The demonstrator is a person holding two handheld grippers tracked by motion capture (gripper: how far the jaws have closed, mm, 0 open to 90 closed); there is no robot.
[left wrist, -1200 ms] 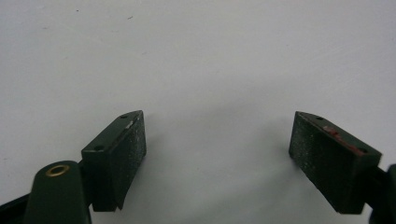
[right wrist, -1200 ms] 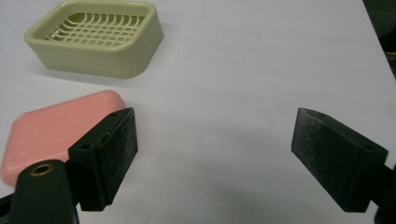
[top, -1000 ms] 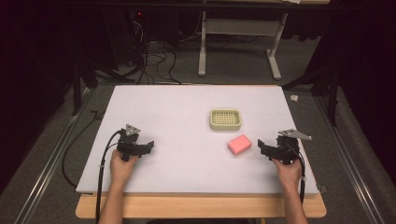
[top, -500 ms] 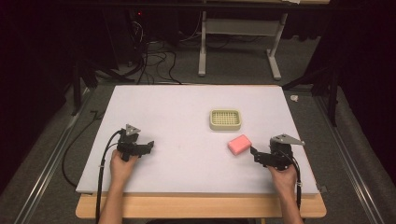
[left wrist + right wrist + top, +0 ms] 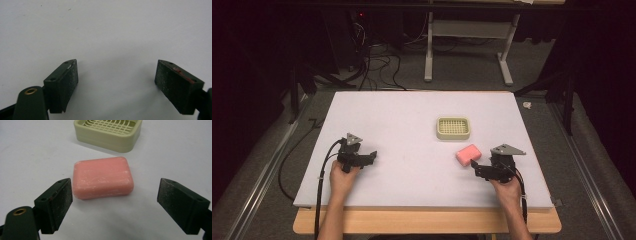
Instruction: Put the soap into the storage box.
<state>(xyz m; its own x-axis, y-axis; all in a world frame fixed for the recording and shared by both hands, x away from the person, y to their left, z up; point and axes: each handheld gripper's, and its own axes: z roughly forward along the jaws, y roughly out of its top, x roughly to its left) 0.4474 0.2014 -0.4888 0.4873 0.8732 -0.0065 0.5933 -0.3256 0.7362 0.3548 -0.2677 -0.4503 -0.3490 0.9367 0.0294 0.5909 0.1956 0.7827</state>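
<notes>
The right claw [image 5: 115, 202] is released, its jaws spread wide and low over the surface [image 5: 402, 125], with the pink soap bar [image 5: 103, 177] lying flat just ahead of the gap between them; the left-hand pad sits just beside the bar's near corner, though whether it touches is hard to tell, while the other pad stands clear with bare room between. Beyond the bar, apart from it, rests the pale green soap dish [image 5: 108, 133] with its grid insert. In the high view the right claw [image 5: 476, 167] is near the surface's front right, the soap bar [image 5: 468, 154] just beside it and the dish [image 5: 453, 128] farther back toward the middle. The left claw [image 5: 116, 80] is also released, jaws wide over bare surface; it [image 5: 371, 156] sits at the front left, well apart from the soap, with open room all around and the front edge close behind the hands.
</notes>
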